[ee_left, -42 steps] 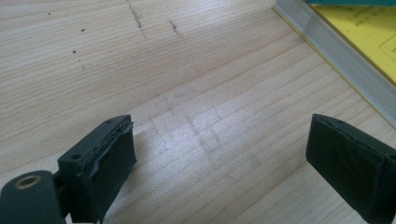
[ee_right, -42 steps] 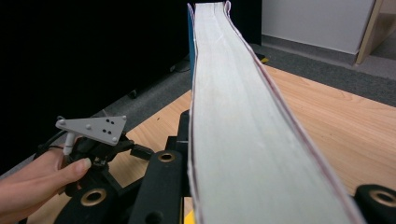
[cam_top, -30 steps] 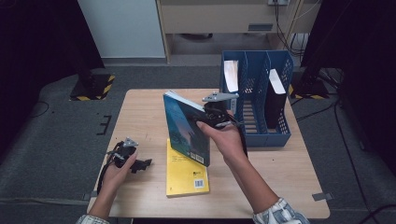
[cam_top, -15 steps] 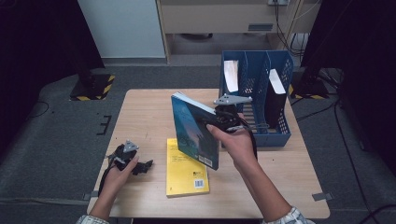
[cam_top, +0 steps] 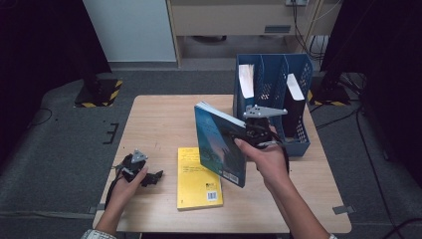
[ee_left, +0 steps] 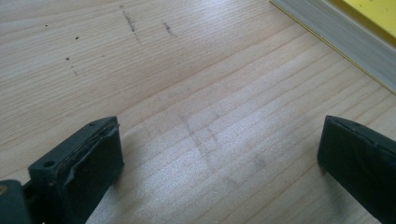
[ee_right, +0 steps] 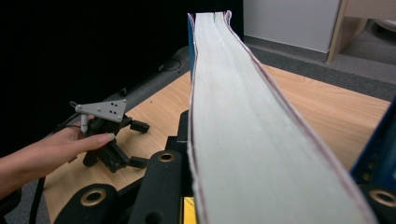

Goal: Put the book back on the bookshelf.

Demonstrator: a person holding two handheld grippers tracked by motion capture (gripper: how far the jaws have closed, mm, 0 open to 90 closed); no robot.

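My right gripper [cam_top: 251, 132] is shut on a blue book [cam_top: 219, 149] and holds it upright in the air over the middle of the table, just left of the blue file holder [cam_top: 271, 79]. In the right gripper view the book's pale page edge [ee_right: 243, 116] runs away from the jaws. A yellow book [cam_top: 199, 177] lies flat near the table's front edge. Left of it, my left gripper [cam_top: 152, 178] rests low on the table. Its jaws have just been opening and stand wide, with bare wood between them [ee_left: 215, 154].
The file holder at the table's back right holds a white-topped item [cam_top: 245, 79] in its left slot and a black binder [cam_top: 294, 102] in its right slot. The yellow book's page edge [ee_left: 336, 32] lies just beyond my left jaws. Dark floor surrounds the wooden table [cam_top: 159, 119].
My right gripper has carried the blue book to the right and slightly up, closer to the file holder. The left hand has stayed where it was.
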